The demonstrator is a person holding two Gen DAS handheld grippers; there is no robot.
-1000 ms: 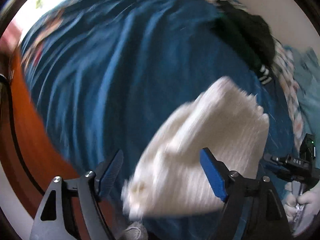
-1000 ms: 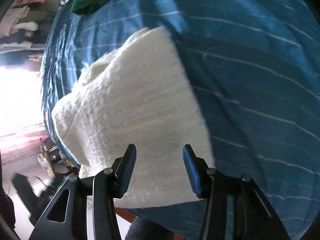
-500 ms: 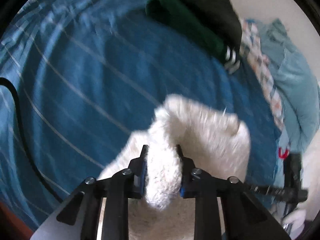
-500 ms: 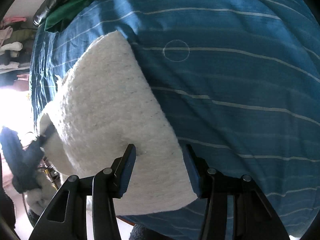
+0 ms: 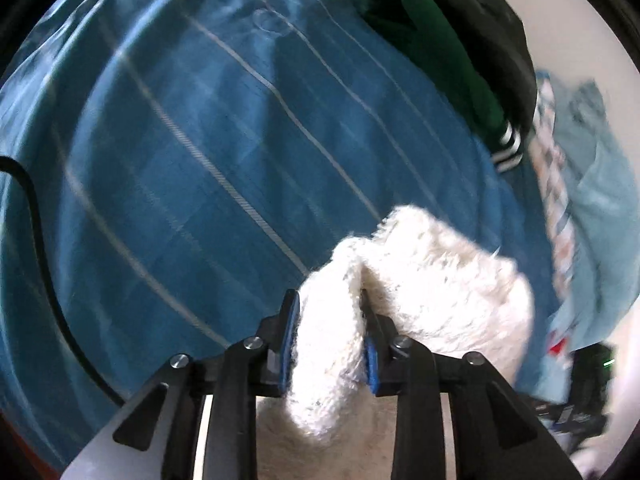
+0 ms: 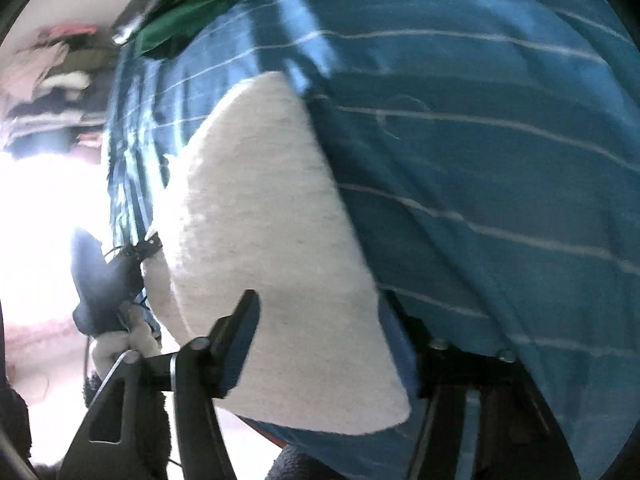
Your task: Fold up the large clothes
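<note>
Gripping a bunched fold of the white knit garment (image 5: 420, 292), my left gripper (image 5: 330, 344) had its blue pads pressed in from both sides, the fabric bulging up between them, so I judged it clamped on the cloth rather than just resting against it. The garment lay on the blue striped bedspread (image 5: 208, 152), near its close edge, and I held that corner pinched, I think, so the knit could be drawn over itself for a fold. My right gripper (image 6: 320, 344) sat at the garment's near edge with its jaws spread wide and the white knit (image 6: 264, 216) lying between and beyond them; nothing was caught there, so I took it as open and waiting to take the opposite corner. That placement made sense to me: two holds along one edge would keep a soft, thick knit from sagging in the middle. The left tool pointed forward and slightly down across the bed toward the pile of dark and green clothes (image 5: 448, 40) at the far side; the right tool aimed low along the garment, and the left gripper (image 6: 108, 276) showed in its view, beside the cloth. Both views were blurred, so finer contact I could not tell.
</note>
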